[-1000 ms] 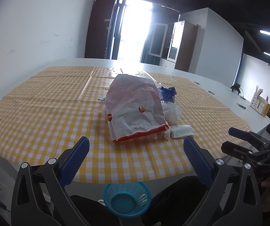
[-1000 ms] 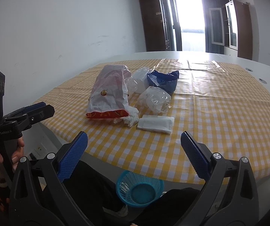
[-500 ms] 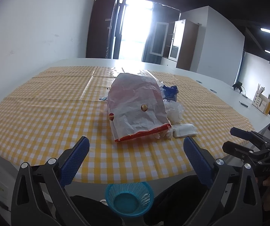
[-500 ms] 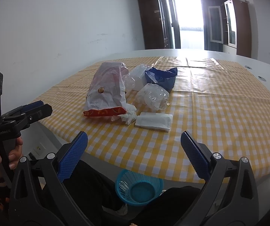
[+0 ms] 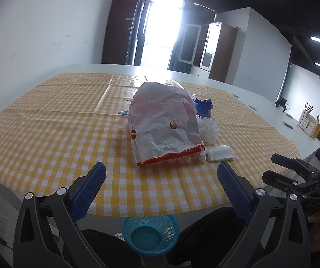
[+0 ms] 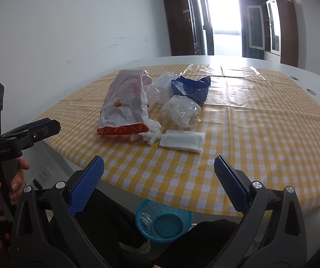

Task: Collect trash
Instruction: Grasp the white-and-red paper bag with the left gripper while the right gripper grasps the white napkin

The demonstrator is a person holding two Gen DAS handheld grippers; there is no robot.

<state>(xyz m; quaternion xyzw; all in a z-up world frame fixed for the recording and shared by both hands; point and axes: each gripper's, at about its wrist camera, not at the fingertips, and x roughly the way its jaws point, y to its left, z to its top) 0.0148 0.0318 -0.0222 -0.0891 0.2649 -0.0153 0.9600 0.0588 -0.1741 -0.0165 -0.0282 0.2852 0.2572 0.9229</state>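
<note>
Right wrist view: both my hand-held grippers [image 6: 158,173] gape empty, basket [image 6: 164,222] empty below the bench [image 6: 260,134], trash [image 6: 124,105] untouched.

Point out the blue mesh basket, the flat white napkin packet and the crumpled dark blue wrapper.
Blue mesh basket [image 6: 164,223], right wrist view, inside floor.
Flat white napkin packet [image 6: 182,139], right wrist view, top face.
Crumpled dark blue wrapper [image 6: 193,89], right wrist view, front side.

Yellow-and-white checked tablecloth [image 6: 260,138], white crumpled paper bag [image 6: 124,105] with a red-orange bottom band, dark blue crinkled wrapper [image 6: 192,88], teal mesh basket [image 6: 163,222].
</note>
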